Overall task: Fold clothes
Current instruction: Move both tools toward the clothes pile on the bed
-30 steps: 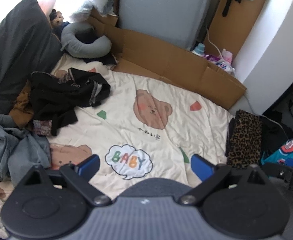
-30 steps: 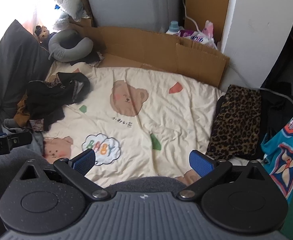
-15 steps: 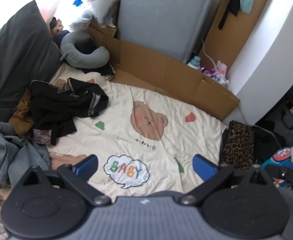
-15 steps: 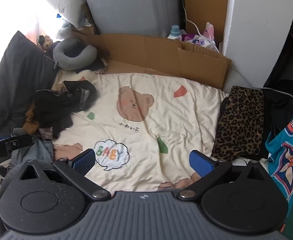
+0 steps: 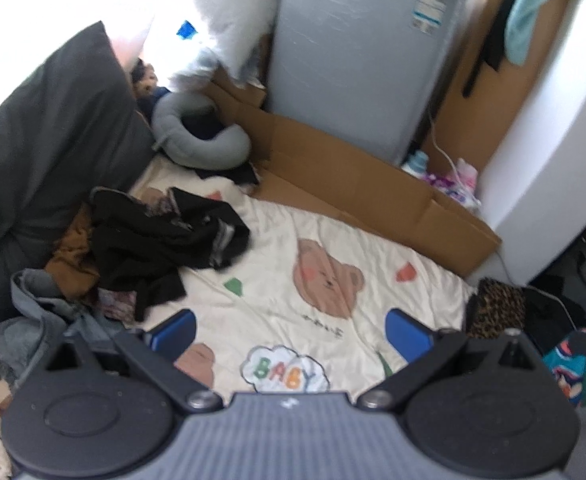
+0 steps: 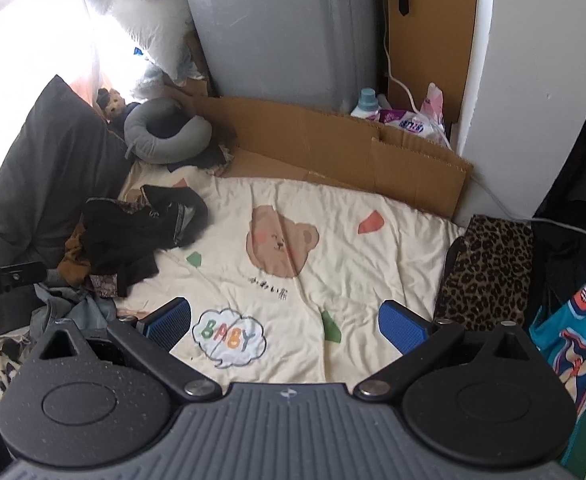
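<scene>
Cream blanket [image 6: 373, 264] with brown bears plus a rainbow "BABY" cloud. Leopard-print garment [image 6: 489, 268] on the right, black clothes heap [image 6: 133, 236] left, grey neck pillow [image 6: 165, 136], tan cardboard [image 6: 333, 140].

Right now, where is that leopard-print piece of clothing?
In the right wrist view the leopard-print garment lies at the right edge of the cream bear blanket, just below the cardboard, beside a colourful teal garment.

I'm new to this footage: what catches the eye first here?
The cream bear-print blanket with its "BABY" cloud fills the middle. A heap of dark clothes sits at its left edge, a folded leopard-print garment at its right. Both grippers, left gripper and right gripper, hang open and empty above.
</scene>
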